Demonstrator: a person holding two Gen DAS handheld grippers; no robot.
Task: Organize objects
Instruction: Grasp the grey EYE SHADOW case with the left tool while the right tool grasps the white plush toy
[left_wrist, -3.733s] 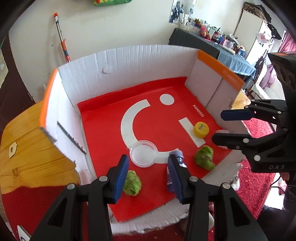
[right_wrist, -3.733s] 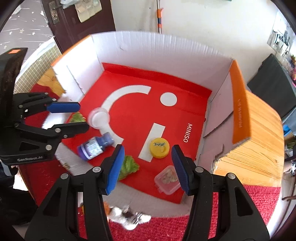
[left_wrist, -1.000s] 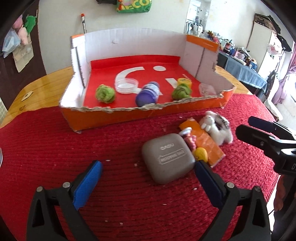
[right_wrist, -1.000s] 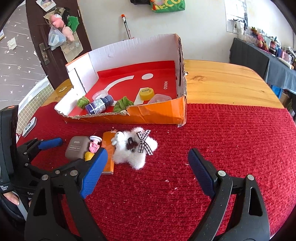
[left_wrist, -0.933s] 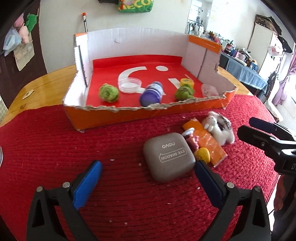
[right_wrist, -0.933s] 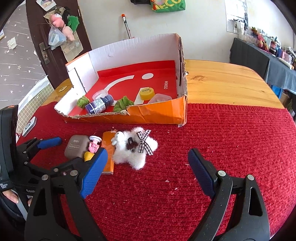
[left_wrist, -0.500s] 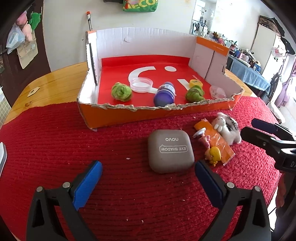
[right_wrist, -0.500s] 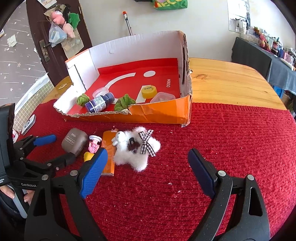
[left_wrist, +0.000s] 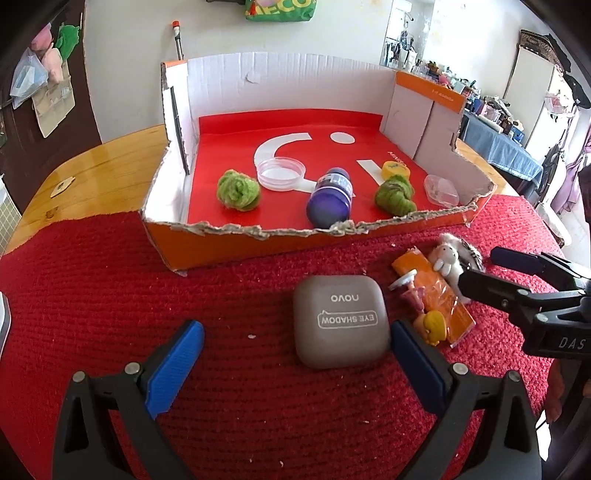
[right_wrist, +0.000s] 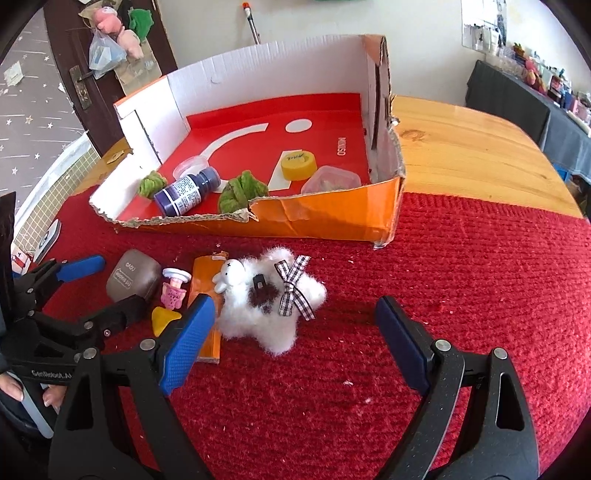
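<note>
A grey eye-shadow case (left_wrist: 341, 325) lies on the red mat, just ahead of my open left gripper (left_wrist: 295, 354); it also shows in the right wrist view (right_wrist: 133, 275). Right of it lie an orange packet (left_wrist: 432, 291), a pink toy (right_wrist: 174, 286), a yellow toy (left_wrist: 434, 325) and a white plush (right_wrist: 269, 299). My open right gripper (right_wrist: 295, 328) hovers just in front of the plush. The cardboard box (left_wrist: 229, 243) holds two green balls (left_wrist: 238, 190), a purple bottle (left_wrist: 330, 199), a clear lid, a yellow cap and a small clear container.
The box stands on a wooden table (right_wrist: 461, 147) partly covered by the red mat (right_wrist: 461, 277). A phone-like object (right_wrist: 48, 234) lies at the mat's left edge. A door and wall stand behind.
Both grippers came out of the box, pulled back low over the mat and opened wide. Over the last second the left view has shifted left and closer to the grey case.
</note>
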